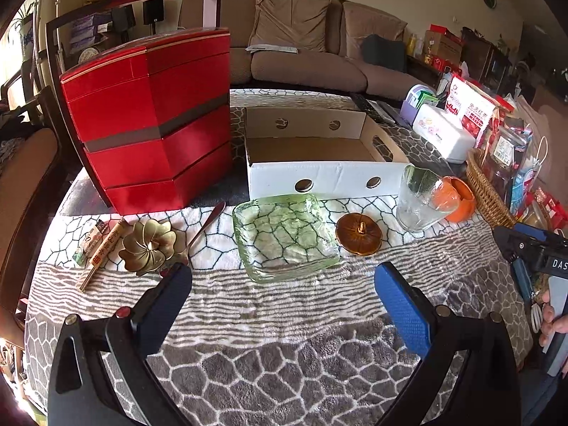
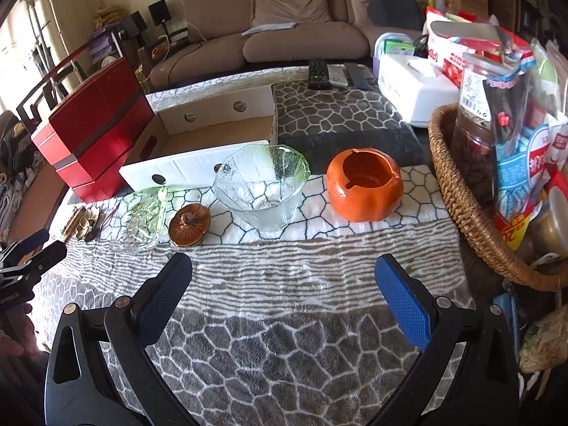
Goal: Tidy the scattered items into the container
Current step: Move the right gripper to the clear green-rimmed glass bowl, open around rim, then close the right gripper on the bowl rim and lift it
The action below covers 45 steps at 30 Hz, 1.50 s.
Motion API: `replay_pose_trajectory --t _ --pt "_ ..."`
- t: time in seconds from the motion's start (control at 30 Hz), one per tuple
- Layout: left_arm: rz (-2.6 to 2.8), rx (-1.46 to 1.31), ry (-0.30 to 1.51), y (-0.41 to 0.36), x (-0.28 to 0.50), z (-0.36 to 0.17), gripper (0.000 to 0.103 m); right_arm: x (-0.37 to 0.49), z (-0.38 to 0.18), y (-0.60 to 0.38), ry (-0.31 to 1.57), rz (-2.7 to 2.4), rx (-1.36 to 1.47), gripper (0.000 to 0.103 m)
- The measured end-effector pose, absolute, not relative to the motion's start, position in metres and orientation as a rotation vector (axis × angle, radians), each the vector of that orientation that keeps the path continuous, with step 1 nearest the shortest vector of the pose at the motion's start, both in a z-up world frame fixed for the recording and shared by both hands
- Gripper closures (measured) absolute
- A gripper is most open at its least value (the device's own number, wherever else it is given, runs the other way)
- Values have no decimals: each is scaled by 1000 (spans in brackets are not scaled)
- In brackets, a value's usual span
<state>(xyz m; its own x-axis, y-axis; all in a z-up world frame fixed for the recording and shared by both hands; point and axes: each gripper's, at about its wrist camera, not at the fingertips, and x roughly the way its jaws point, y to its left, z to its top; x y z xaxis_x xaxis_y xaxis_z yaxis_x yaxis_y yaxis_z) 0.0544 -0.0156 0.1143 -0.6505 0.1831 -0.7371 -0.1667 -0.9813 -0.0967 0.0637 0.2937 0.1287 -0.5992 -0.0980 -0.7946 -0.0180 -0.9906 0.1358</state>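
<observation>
An open white cardboard box (image 1: 319, 175) (image 2: 184, 167) stands at the back of the table. In front of it lie a green square glass dish (image 1: 285, 236) (image 2: 142, 218), a brown lid (image 1: 359, 234) (image 2: 189, 224), a clear glass bowl (image 1: 419, 198) (image 2: 261, 188), an orange ceramic pot (image 1: 459, 198) (image 2: 364, 188), a brass flower dish (image 1: 147, 246) (image 2: 87, 220), a spoon (image 1: 209, 222) and wrapped chopsticks (image 1: 103, 252). My left gripper (image 1: 284, 298) is open, just short of the green dish. My right gripper (image 2: 284, 291) is open, short of the bowl and the pot.
A red stacked box (image 1: 152, 117) (image 2: 88, 135) stands left of the cardboard box. A wicker basket (image 2: 461, 198) (image 1: 488, 195) full of packets sits at the right. A white tissue box (image 2: 413, 88) and remotes (image 2: 319, 72) lie behind.
</observation>
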Motion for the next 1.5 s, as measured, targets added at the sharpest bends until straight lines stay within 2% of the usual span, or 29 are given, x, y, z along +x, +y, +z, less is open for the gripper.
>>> replay_pose_trajectory --t 0.13,0.3,0.37,0.4,0.43,0.67,0.73,0.97,1.0,1.07,1.13,1.2,1.4,1.5 --pt "2684 -1230 -40 -11 45 105 0 53 123 294 -223 -2746 1384 0" --pt "2650 -1265 -77 -3 29 98 0 28 116 309 -335 -2751 1409 1" --pt "2640 -1259 -95 1 25 98 0 15 113 316 -391 -2730 1435 13" --pt "2637 -1253 -97 4 22 99 0 9 111 318 -418 -2716 1459 23" --pt "2634 -1251 -93 6 20 99 0 4 110 319 -435 -2707 1475 26" --pt "2697 -1359 -131 -17 0 78 0 -11 109 306 -328 -2734 1462 24" --pt "2677 -1382 -190 -24 -2 73 0 -16 104 306 -308 -2737 1491 24" --pt "2644 -1321 -192 -16 -1 75 0 -34 78 315 -398 -2679 1585 25" --pt "2638 -1320 -183 -13 -2 75 0 -36 76 315 -413 -2669 1578 27" --pt "2616 -1320 -175 -5 -3 75 0 -41 71 313 -425 -2643 1592 39" --pt "2596 -1315 -171 3 -5 75 0 -45 66 308 -389 -2624 1625 71" --pt "2576 -1309 -165 13 -8 77 0 -46 65 306 -382 -2628 1621 83" --pt "2489 -1270 -200 49 -26 87 0 -31 71 295 -230 -2616 1576 86" --pt "2451 -1260 -156 69 -33 89 0 -23 73 293 -151 -2599 1550 89"
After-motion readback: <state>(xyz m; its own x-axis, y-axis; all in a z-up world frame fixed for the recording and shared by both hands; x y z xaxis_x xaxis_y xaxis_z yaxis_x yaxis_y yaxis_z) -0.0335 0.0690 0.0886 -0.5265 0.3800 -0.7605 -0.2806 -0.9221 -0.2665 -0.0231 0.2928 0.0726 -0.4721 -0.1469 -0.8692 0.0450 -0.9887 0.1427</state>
